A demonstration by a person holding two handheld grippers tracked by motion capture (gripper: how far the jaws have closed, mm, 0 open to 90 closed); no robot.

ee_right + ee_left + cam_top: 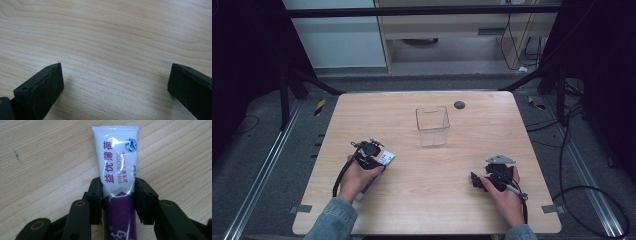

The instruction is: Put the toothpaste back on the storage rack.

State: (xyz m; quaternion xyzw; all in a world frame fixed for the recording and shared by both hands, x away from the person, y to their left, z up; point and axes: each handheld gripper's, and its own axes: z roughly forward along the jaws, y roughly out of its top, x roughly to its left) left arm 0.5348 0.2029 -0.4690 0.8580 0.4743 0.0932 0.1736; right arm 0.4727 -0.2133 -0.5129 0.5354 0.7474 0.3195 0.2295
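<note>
One tube (117, 170), two tools

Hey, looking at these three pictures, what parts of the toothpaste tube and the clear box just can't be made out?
- Toothpaste tube, left gripper view: its cap end is cut off by the bottom edge, and the left gripper covers its sides.
- Same tube, high view: hand and gripper cover most of it; print too small to read.
- Small grey print beside "PROBIOTIC", left gripper view: too small to read.
- Clear box, high view: too small and transparent to tell whether anything is inside.

White-and-purple plastic toothpaste tube (117, 177) lying flat on wooden worktop (45, 165), near left front; crimped end outward.
</note>
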